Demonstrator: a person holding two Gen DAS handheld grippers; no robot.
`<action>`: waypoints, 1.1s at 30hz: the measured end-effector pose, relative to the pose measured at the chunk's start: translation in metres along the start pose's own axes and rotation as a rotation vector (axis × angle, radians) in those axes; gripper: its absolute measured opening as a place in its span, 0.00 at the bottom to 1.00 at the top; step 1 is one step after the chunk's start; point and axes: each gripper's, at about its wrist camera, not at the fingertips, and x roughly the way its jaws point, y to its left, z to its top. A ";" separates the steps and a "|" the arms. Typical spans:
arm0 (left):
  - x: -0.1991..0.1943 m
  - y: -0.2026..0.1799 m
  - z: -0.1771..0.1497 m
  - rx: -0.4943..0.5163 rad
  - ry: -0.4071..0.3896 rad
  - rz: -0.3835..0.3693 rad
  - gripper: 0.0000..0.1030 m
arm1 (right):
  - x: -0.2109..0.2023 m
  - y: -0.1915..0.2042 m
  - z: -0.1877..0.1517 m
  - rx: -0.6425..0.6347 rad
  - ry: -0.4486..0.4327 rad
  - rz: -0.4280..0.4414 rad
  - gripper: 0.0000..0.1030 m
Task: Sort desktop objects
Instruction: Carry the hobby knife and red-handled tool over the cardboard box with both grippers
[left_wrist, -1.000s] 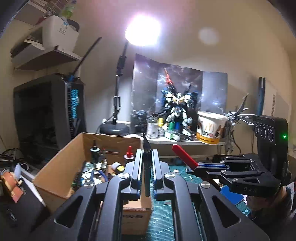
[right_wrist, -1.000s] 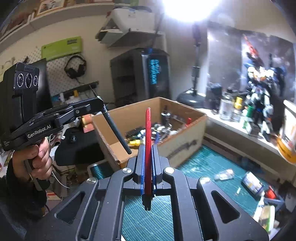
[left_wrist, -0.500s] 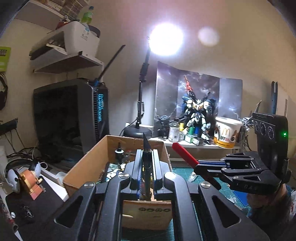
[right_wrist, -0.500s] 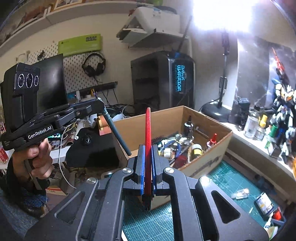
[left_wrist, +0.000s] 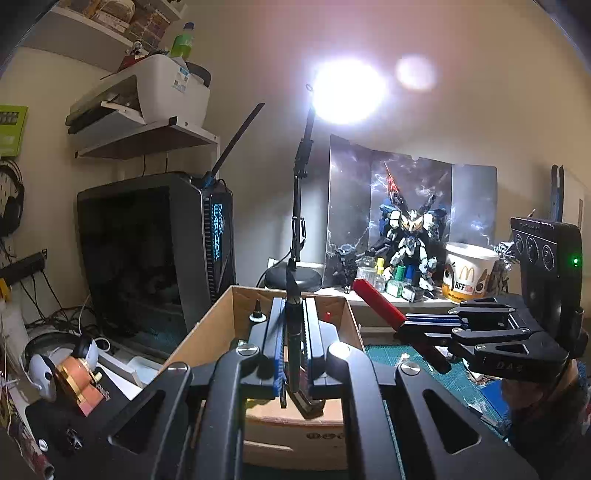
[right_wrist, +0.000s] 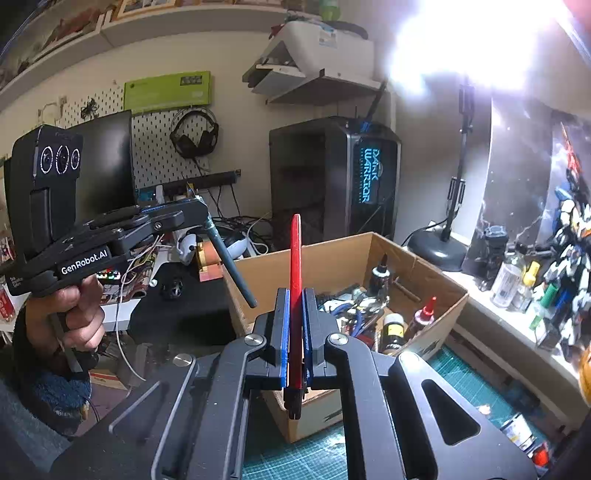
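My left gripper (left_wrist: 293, 306) is shut on a dark, pointed pen-like tool (left_wrist: 293, 332) that stands up between its pads. It hangs in front of an open cardboard box (left_wrist: 207, 332) holding several small tools and bottles. My right gripper (right_wrist: 295, 295) is shut on a flat red stick (right_wrist: 295, 258), just before the box's near corner (right_wrist: 332, 258). In the right wrist view a hand (right_wrist: 74, 317) holds the left gripper (right_wrist: 201, 210) at the left, with the dark tool (right_wrist: 232, 266) slanting down toward the box. The left wrist view shows the right gripper (left_wrist: 410, 326) at the right with the red stick (left_wrist: 376, 304).
A black PC tower (left_wrist: 155, 251) stands behind the box. A lamp base (left_wrist: 293, 277), a model robot (left_wrist: 406, 236), small bottles (right_wrist: 513, 273) and a paper cup (left_wrist: 467, 269) line the back ledge. A green cutting mat (right_wrist: 461, 391) covers the desk on the right.
Both grippers have shifted left and slightly up, so the box sits more to the middle and right of the views. Each keeps its grip on its tool.
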 end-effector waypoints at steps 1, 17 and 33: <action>0.003 0.001 0.003 0.002 0.001 0.000 0.08 | 0.001 -0.001 0.002 -0.001 0.001 -0.003 0.06; 0.093 0.028 0.000 -0.032 0.160 -0.028 0.08 | 0.057 -0.038 0.012 0.048 0.051 -0.025 0.06; 0.188 0.039 -0.029 0.059 0.383 0.067 0.08 | 0.141 -0.086 -0.012 0.156 0.206 -0.020 0.06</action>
